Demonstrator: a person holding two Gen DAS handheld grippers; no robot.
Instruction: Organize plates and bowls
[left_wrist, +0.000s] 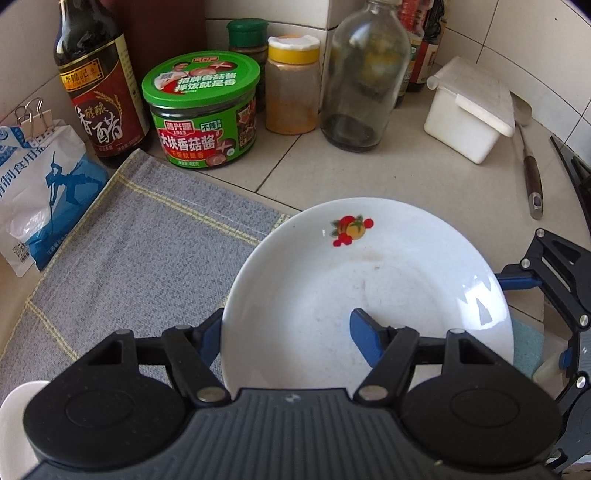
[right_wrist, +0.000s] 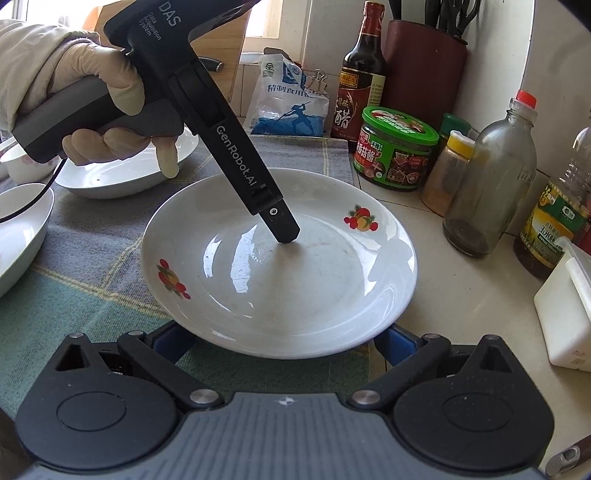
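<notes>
White glazed ceramic is what the plate is made of; it is shallow and round, with a broad rim on which two small fruit motifs in red, orange and green are printed, and window light is reflected in its glossy well. It is seen half on a grey checked cloth and half over the tiled surface. Its near edge is clamped by the left tongs, one blue finger lying inside the well and the other under the rim, the jaws being closed on it. The right tongs are spread wide, their blue tips seen at either side of the plate's near edge; whether the rim is touched cannot be told. Farther off, a deeper white dish is seen on the cloth, and bottles and a green-lidded jar are lined along the wall.
</notes>
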